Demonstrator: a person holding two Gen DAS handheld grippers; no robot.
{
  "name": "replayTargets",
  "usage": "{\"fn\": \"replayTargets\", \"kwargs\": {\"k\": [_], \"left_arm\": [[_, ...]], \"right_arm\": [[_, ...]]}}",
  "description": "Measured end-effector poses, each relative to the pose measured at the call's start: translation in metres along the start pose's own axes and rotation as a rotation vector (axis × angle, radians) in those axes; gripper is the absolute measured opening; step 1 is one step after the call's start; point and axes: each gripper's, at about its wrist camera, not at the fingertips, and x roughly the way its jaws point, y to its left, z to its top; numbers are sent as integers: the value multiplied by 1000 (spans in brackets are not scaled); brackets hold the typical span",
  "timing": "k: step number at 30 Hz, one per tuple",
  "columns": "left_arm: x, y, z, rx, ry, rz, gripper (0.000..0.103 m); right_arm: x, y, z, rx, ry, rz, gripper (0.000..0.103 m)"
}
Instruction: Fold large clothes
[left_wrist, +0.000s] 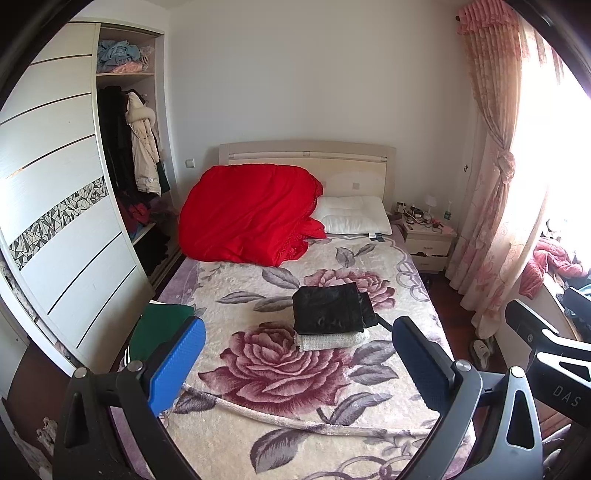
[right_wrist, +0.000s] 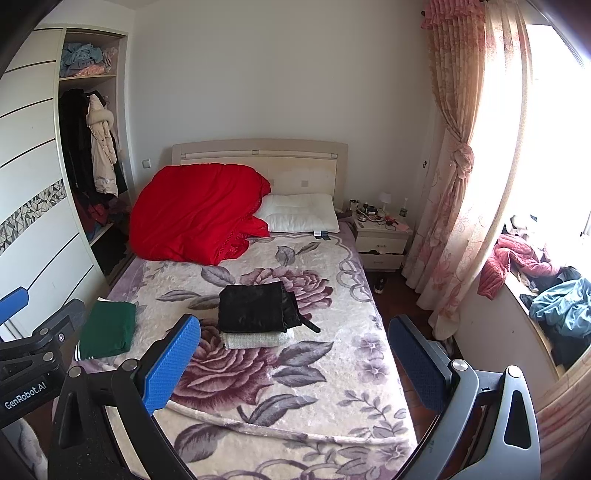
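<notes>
A folded black garment (left_wrist: 328, 308) (right_wrist: 255, 308) lies on a folded white knit (left_wrist: 328, 341) (right_wrist: 255, 339) in the middle of the floral bed cover (left_wrist: 288, 369) (right_wrist: 295, 369). A folded green garment (left_wrist: 159, 332) (right_wrist: 107, 328) lies near the bed's left edge. My left gripper (left_wrist: 295, 365) is open and empty, held above the foot of the bed. My right gripper (right_wrist: 291, 365) is open and empty, beside it to the right. Part of the left gripper (right_wrist: 33, 354) shows at the left of the right wrist view, and part of the right gripper (left_wrist: 554, 350) at the right of the left wrist view.
A red quilt (left_wrist: 247, 214) and white pillow (left_wrist: 354, 216) lie at the headboard. An open wardrobe (left_wrist: 129, 147) stands left, a nightstand (left_wrist: 428, 240) and pink curtain (left_wrist: 495, 184) right. Loose clothes (right_wrist: 554, 295) are piled on the window ledge.
</notes>
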Motion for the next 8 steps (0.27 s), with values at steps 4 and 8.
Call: {"fn": "replayTargets", "kwargs": {"k": [4,8], "left_arm": [[-1,1,-1,-3,-3,1,103],[-3,-2,2,-7,-6,-3,103]], "right_arm": [[-1,0,-1,1,1,0,103],[-2,1,-3,2,0,-2,103]]}}
